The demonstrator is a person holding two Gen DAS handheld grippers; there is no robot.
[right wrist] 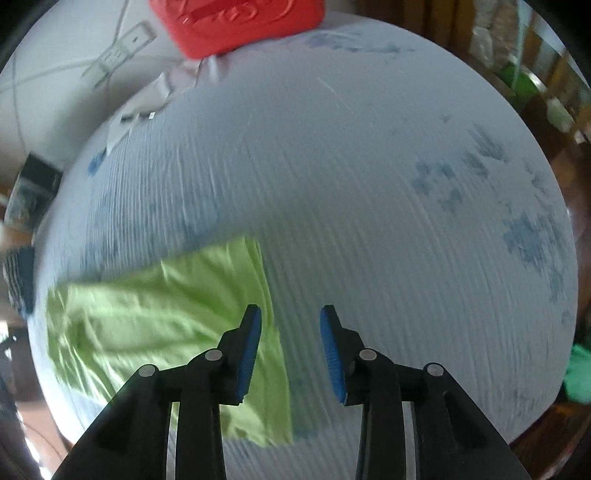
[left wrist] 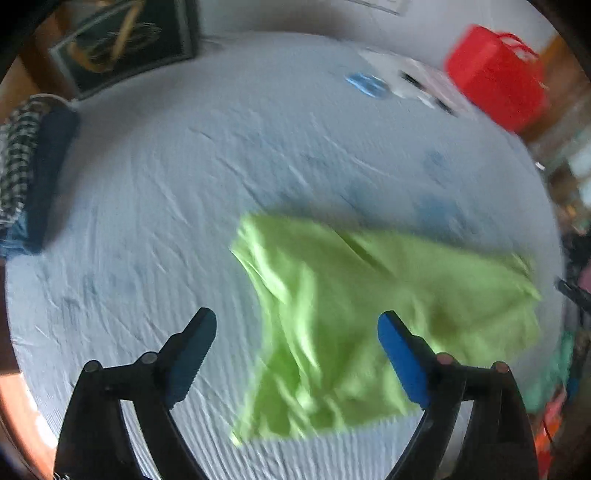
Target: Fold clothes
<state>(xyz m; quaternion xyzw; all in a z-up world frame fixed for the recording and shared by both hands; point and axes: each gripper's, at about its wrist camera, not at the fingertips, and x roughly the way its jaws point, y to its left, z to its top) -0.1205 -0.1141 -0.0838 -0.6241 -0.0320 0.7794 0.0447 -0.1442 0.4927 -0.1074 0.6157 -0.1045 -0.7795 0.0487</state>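
A lime-green garment (left wrist: pixel 354 317) lies crumpled and partly spread on the pale blue bedsheet (left wrist: pixel 184 192). My left gripper (left wrist: pixel 297 332) is open wide and empty, above the garment's left part. In the right wrist view the garment (right wrist: pixel 155 314) lies at the lower left on the sheet (right wrist: pixel 351 184). My right gripper (right wrist: pixel 290 325) is open and empty, over the garment's right edge, its left finger above the cloth. Both views are motion-blurred.
A red box with handles (left wrist: pixel 496 75) stands at the bed's far corner, also in the right wrist view (right wrist: pixel 240 22). Papers and a blue item (left wrist: pixel 369 85) lie near it. Checked and dark blue folded clothes (left wrist: pixel 29 166) sit at the left edge. Framed picture (left wrist: pixel 122 40) behind.
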